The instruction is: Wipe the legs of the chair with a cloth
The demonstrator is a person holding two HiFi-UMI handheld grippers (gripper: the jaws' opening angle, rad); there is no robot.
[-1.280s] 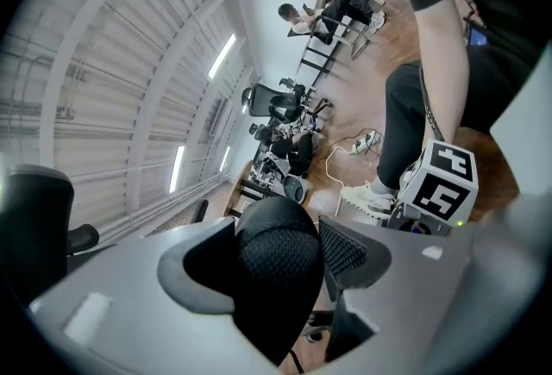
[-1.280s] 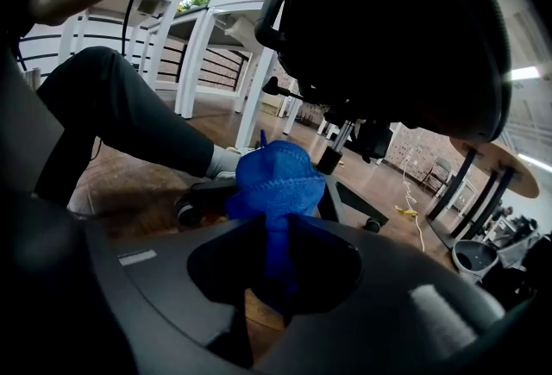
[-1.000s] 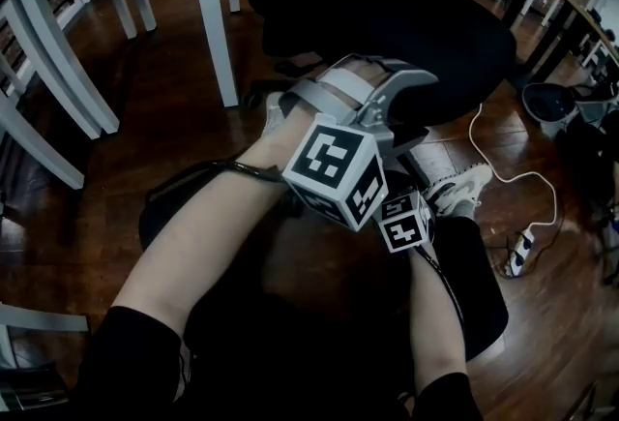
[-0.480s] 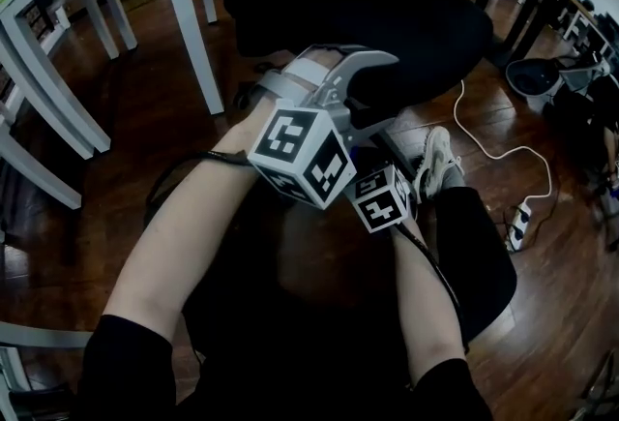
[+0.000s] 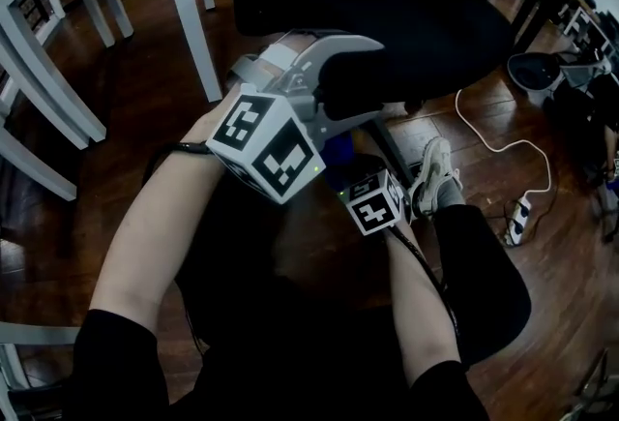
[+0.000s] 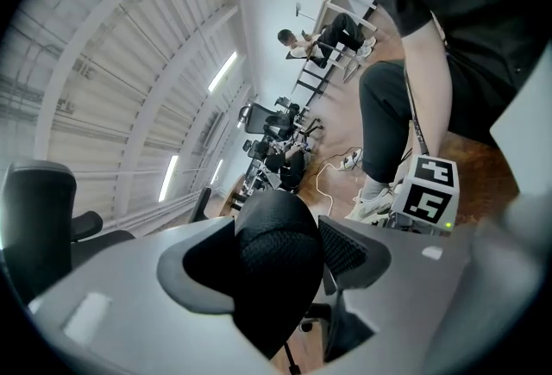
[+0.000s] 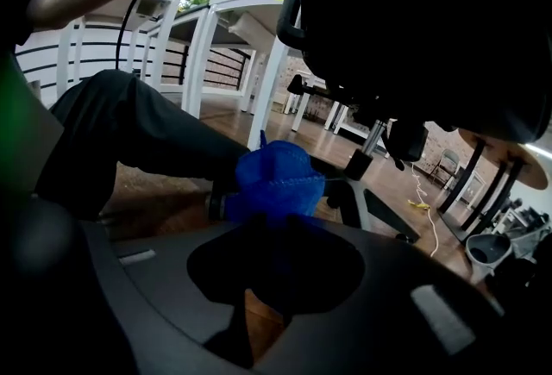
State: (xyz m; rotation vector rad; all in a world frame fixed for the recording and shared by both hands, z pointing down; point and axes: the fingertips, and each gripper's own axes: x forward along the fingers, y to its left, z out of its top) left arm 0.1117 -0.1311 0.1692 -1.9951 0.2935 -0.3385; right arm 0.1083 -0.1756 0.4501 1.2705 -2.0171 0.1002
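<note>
Seat [image 5: 416,22] hides most chair legs [image 7: 384,214] — left gripper [image 6: 278,254] jaws clamp its edge, right gripper [image 7: 280,235] jaws pinch blue cloth [image 7: 276,179].

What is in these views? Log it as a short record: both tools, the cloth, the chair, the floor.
left tool: closed on the black mesh edge of the chair seat
right tool: gripping a bunched blue cloth, angled down under the seat
chair leg: grey spoke of the base, just right of the cloth; contact unclear
floor: dark wood boards
nearby: white table leg
</note>
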